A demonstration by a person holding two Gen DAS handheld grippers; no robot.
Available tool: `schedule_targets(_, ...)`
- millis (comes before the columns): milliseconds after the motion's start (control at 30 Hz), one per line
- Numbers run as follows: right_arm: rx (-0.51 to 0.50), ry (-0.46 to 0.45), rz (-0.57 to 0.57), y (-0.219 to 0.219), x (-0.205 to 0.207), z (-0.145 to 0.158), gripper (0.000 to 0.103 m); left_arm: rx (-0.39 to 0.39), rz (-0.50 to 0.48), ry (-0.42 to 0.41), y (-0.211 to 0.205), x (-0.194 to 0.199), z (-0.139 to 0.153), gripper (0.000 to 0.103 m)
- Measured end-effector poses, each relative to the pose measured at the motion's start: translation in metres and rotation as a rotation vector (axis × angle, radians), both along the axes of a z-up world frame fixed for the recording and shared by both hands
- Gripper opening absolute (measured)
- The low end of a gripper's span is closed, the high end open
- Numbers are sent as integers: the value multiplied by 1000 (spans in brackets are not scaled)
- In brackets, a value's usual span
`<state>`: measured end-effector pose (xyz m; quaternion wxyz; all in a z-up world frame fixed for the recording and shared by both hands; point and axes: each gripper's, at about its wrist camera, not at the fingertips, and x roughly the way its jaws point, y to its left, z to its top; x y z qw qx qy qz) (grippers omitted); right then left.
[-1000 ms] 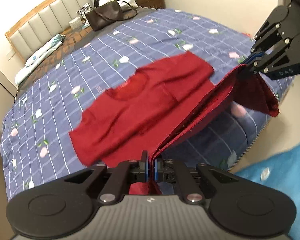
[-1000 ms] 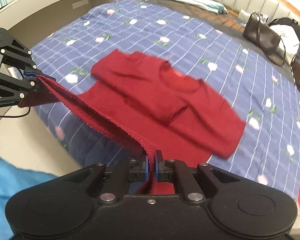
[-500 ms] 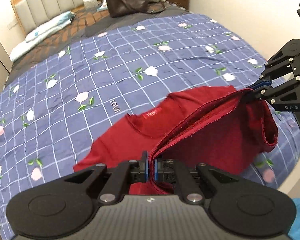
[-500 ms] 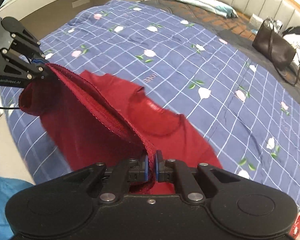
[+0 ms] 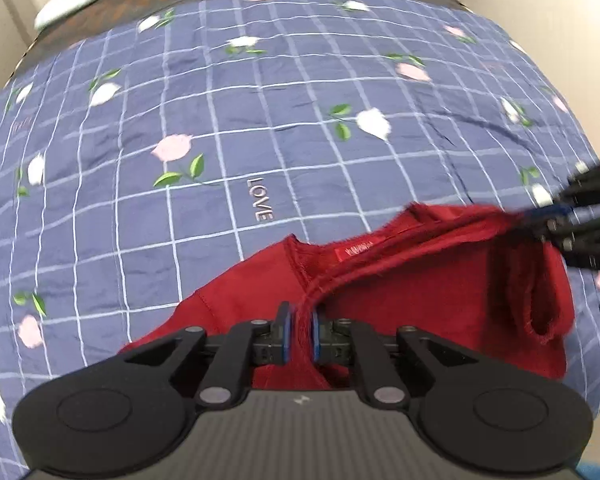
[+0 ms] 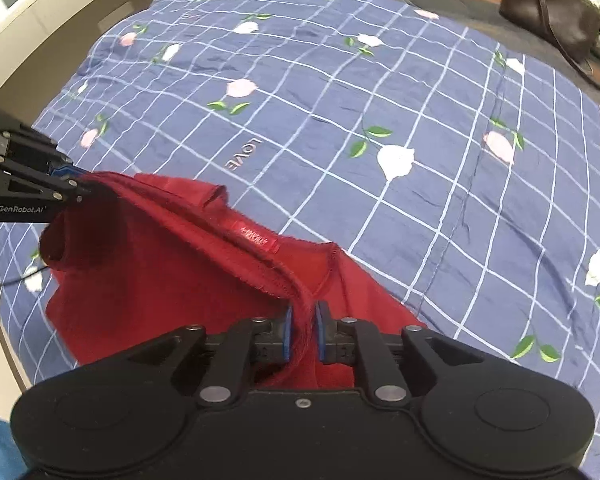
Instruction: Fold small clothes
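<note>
A red shirt (image 5: 440, 304) is seen lying near the six o'clock edge of a bed covered by a blue checked bedspread (image 5: 260, 120) printed with flowers and the word LOVE. Its hem is folded up over the body toward the collar, where a red label (image 6: 256, 238) is visible. One hem corner is pinched in the left hand-held gripper (image 5: 299, 334), though its pads are slightly parted around the cloth. The other corner is grasped likewise by the right hand-held gripper (image 6: 301, 330). A brown bag (image 6: 552, 12) is seen at one o'clock in the right wrist view.
</note>
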<state>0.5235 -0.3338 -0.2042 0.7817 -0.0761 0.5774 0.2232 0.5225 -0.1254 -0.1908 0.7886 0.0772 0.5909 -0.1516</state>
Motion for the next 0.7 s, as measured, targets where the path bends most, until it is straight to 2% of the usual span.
schedule_targets(33, 1, 4, -12, -1, 2, -3, 19, -4, 20, 6, 1, 3, -3, 19)
schedule_targets(100, 0, 10, -32, -4, 3, -9, 32, -11, 57, 12, 2, 8, -7, 41)
schedule_targets(133, 3, 12, -41, -5, 3, -11, 34, -11, 74, 10, 3, 9, -8, 46)
schedule_targets(300, 15, 1, -99, -16, -10, -18, 65, -13, 147, 0, 8, 7, -14, 76)
schedule_targets(333, 18, 3, -101, -18, -16, -20, 68, -7, 166, -1, 9, 3, -16, 79)
schedule_targets(400, 15, 15, -97, -19, -29, -25, 80, 5, 188, 8, 11, -6, -20, 86)
schedule_targets(567, -42, 58, -67, -13, -64, -50, 80, 90, 161, 66, 7, -38, -49, 88)
schedule_targets(700, -120, 42, -2, -2, -88, -68, 77, 233, 84, 73, -7, -54, -72, 87)
